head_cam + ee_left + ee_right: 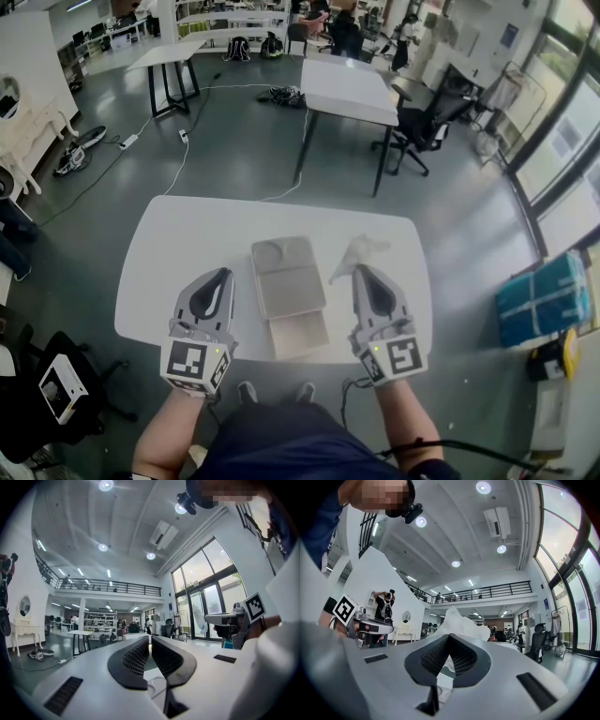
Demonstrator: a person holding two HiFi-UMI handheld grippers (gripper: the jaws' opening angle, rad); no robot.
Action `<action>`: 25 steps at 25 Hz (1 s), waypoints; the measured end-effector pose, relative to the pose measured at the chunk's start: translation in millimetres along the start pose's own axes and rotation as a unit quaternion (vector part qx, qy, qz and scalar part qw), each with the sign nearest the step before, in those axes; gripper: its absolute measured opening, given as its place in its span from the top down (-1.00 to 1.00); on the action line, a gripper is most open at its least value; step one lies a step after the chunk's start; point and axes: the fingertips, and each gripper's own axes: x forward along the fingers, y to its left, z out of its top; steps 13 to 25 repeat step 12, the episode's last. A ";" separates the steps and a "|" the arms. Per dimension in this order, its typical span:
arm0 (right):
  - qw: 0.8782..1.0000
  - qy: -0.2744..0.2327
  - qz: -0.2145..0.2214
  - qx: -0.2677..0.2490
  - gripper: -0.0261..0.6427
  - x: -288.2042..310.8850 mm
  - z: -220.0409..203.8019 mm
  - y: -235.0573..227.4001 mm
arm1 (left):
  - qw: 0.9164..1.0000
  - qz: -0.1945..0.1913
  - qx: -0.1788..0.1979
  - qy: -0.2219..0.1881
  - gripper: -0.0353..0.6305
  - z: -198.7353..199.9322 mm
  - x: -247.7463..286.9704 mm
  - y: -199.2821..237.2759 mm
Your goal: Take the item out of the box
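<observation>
The right hand-held gripper [367,274] is pinching the edge of the white, thin, crumpled sheet-like item [360,251]. This item is already out of the flat beige open box [287,279] and is held at about 2 o'clock from it, above the white rounded surface [178,244]. The left hand-held gripper [221,277], at 9 o'clock from the box, is pressed together on nothing. I judge the limp item may slip, because only a small edge is pinched; a fast swing could shake it free.

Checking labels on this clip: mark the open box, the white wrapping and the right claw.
open box [292,289]: head view, tray floor.
white wrapping [361,250]: head view, crumpled middle.
right claw [449,637]: right gripper view, between closed tips.
</observation>
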 end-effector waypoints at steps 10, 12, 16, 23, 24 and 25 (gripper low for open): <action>1.000 -0.001 0.001 -0.002 0.88 -0.2 1.8 -0.5 | 1.000 0.000 0.002 0.002 0.76 0.4 1.7 0.1; 1.000 -0.001 0.001 -0.002 0.88 -0.5 0.8 -0.7 | 1.000 0.000 0.002 0.003 0.76 -1.0 1.9 -0.1; 1.000 -0.001 0.001 -0.002 0.88 -0.5 0.8 -0.7 | 1.000 0.000 0.002 0.003 0.76 -1.0 1.9 -0.1; 1.000 -0.001 0.001 -0.002 0.88 -0.5 0.8 -0.7 | 1.000 0.000 0.002 0.003 0.76 -1.0 1.9 -0.1; 1.000 -0.001 0.001 -0.002 0.88 -0.5 0.8 -0.7 | 1.000 0.000 0.002 0.003 0.76 -1.0 1.9 -0.1; 1.000 -0.001 0.001 -0.002 0.88 -0.5 0.8 -0.7 | 1.000 0.000 0.002 0.003 0.76 -1.0 1.9 -0.1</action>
